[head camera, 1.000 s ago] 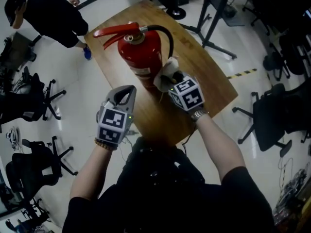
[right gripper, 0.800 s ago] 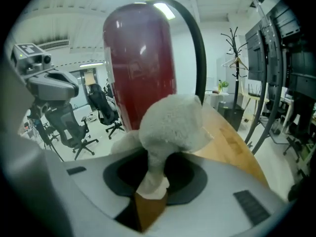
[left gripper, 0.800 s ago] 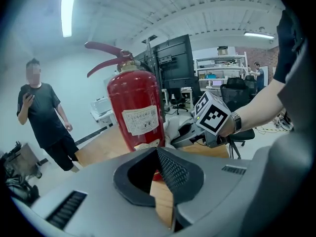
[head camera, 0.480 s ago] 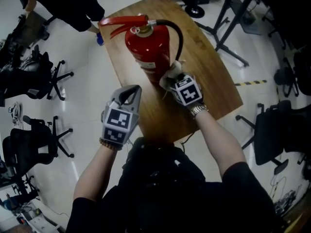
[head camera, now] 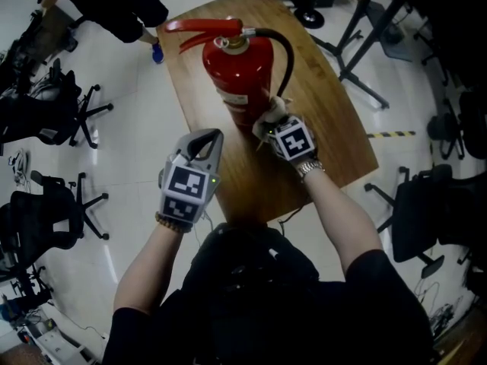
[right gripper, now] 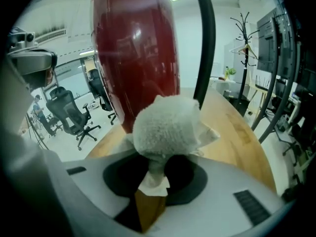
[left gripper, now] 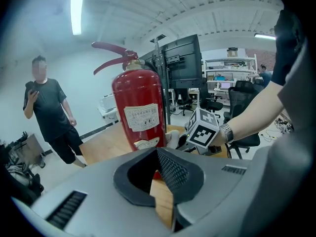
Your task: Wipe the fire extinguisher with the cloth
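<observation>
Reaches both bare forearms forward and down over the wooden table [head camera: 323,116], one gripper in each hand. Tips the right gripper [head camera: 268,125] steeply down and away from the body, with a wristwatch [head camera: 308,170] on that wrist. Clamps the cloth [right gripper: 165,127] there: jaws wide around its thin tail, the fluffy white bunch bulging out past the tips. Sets that bunch against the lower side of the fire extinguisher [head camera: 242,74], straight ahead of the claw, with the black hose [right gripper: 205,38] just to its right. Holds the left gripper [head camera: 208,139] back nearer the body, tilted less steeply, jaws pressed fully together and empty. Leaves a clear gap from there to the cylinder, which sits ahead and slightly right of that claw, with the right gripper further right, beside the cylinder's base.

Stands upright on the table: a glossy red cylinder with a brass-coloured neck and red lever handles [head camera: 202,27] jutting out over the table's left edge. Arches the hose from the valve down the right flank. Shows a white printed label [left gripper: 143,118] on the side facing the left claw.

Counts up as one extinguisher, one cloth, two grippers and one table. Adds one standing person [left gripper: 47,110] in black beyond the left claw, and several black office chairs [head camera: 72,120] on the pale floor around.
</observation>
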The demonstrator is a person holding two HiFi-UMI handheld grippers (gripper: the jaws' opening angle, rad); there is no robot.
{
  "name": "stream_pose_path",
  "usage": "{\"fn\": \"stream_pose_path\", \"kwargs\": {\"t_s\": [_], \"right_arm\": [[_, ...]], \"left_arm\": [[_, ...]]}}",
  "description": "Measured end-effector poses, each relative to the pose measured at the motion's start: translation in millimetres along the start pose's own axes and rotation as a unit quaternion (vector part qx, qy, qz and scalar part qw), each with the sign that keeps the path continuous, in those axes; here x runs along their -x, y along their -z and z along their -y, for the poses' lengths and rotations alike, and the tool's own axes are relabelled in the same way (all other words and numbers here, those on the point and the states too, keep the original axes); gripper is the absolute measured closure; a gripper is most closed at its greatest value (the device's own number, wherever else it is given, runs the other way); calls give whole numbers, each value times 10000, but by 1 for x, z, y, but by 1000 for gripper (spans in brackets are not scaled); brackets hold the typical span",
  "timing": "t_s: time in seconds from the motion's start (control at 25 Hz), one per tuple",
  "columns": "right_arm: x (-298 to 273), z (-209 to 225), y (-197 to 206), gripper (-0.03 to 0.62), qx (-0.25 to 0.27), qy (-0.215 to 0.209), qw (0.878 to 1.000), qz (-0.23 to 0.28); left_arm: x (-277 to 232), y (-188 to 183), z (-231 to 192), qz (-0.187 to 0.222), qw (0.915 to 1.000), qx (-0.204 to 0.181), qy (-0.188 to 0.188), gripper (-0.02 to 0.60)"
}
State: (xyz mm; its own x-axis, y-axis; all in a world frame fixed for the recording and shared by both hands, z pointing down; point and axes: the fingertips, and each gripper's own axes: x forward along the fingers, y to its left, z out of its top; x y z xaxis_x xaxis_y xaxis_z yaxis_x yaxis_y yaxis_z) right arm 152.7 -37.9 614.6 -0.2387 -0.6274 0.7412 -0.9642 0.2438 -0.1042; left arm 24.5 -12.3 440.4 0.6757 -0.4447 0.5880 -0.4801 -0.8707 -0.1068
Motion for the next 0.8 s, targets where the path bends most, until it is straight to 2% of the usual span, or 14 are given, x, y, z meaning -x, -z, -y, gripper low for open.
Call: {"fn": "stream_pose_path", "kwargs": {"t_s": [0.4, 0.8], "right_arm": [[16, -2, 5, 477, -174, 351, 9992, -68], [88, -16, -21, 477, -346, 880, 9944, 462]], "left_arm": [[15, 10, 2, 139, 9997, -7, 177, 581], [49, 13, -5, 502, 9977, 37, 443, 581]]}}
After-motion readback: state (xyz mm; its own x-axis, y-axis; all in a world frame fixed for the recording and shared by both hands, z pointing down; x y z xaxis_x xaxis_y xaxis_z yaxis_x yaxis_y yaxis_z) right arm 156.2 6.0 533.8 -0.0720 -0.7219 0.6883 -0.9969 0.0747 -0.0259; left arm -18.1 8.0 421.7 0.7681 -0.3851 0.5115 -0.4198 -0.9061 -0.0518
